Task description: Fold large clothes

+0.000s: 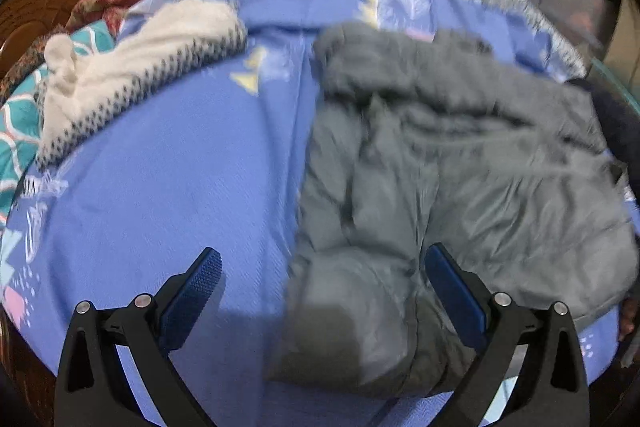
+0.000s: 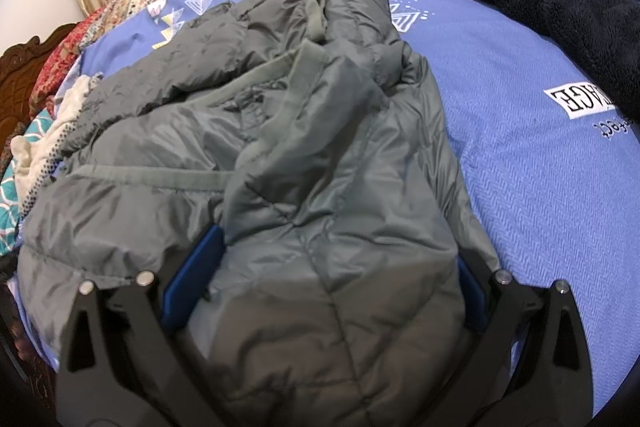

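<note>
Mid-fold, the grey puffer jacket (image 2: 304,147) fills the frame's centre on the blue bedsheet (image 2: 540,187), bunched between the spread right gripper (image 2: 336,259), while the left gripper (image 1: 320,267) hovers open above its hem, apparently ready to pinch an edge next

A broad strip of bare blue woven bedsheet (image 1: 168,179) lies open between the rumpled grey quilted puffer jacket (image 1: 440,167) and the cream knitted sweater with a dark zigzag hem (image 1: 132,67). In the right wrist view the jacket (image 2: 304,163) bulks across the middle; clear sheet (image 2: 520,187) runs beside it, bounded farther back by a dark navy fleece garment (image 2: 560,7).
</note>
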The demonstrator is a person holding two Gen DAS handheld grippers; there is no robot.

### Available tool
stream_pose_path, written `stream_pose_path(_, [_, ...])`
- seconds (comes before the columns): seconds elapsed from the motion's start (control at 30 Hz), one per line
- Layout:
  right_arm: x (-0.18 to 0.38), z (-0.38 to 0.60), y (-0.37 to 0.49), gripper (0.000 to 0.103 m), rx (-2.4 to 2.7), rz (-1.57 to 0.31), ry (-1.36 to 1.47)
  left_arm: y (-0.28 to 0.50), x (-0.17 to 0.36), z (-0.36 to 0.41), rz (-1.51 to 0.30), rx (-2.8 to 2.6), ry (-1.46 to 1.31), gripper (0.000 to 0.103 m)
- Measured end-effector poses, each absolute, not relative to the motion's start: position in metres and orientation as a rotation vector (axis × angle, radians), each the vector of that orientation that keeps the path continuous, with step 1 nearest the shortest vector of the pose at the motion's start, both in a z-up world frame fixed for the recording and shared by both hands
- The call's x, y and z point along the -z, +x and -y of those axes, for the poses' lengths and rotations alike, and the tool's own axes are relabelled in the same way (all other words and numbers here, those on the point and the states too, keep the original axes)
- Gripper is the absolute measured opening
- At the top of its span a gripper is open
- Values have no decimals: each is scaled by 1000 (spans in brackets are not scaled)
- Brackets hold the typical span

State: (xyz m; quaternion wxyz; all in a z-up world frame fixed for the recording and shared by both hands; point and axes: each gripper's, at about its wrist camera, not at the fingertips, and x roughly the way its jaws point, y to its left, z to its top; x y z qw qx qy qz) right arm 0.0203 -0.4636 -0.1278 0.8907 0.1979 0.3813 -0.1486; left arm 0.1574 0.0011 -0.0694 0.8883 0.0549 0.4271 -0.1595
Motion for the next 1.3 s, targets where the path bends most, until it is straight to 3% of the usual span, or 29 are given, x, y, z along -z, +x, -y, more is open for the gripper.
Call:
stream_pose_path(0.33, [122, 462, 16, 97, 315, -800, 412, 188, 50, 29, -870, 499, 197, 113])
stream_pose_path(0.4, [116, 464, 8, 97, 295, -782, 463, 192, 51, 41, -883, 538, 216, 109])
stream_pose_path(0.47, [107, 466, 0, 97, 269, -759, 485, 194, 54, 52, -911, 569, 255, 94])
stream_pose_path(0.6, [84, 468, -5, 97, 243, -735, 399, 195, 64, 64, -934, 593, 308, 84])
stream_pose_path(0.67, [79, 472, -1, 97, 241, -745, 367, 196, 69, 67, -960, 606, 325, 59])
stream_pose_path(0.73, [77, 479, 5, 97, 237, -757, 353, 195, 70, 68, -964, 604, 333, 40])
stream_pose_path(0.87, [75, 485, 20, 82, 197, -786, 343, 191, 58, 60, -939, 604, 283, 30])
stream_pose_path(0.93, [74, 482, 31, 67, 170, -807, 326, 189, 51, 55, -922, 603, 256, 28])
stream_pose_path(1.0, [76, 482, 38, 33, 152, -849, 303, 190, 46, 50, -921, 601, 230, 28])
stream_pose_path(1.03, [77, 482, 40, 25, 149, -864, 294, 191, 44, 47, -925, 601, 214, 27])
stream_pose_path(1.07, [75, 481, 40, 8, 147, -864, 291, 193, 42, 46, -925, 599, 203, 27])
stream_pose_path(1.3, [11, 491, 12, 4, 147, -662, 347, 205, 9, 29, -879, 608, 78, 27])
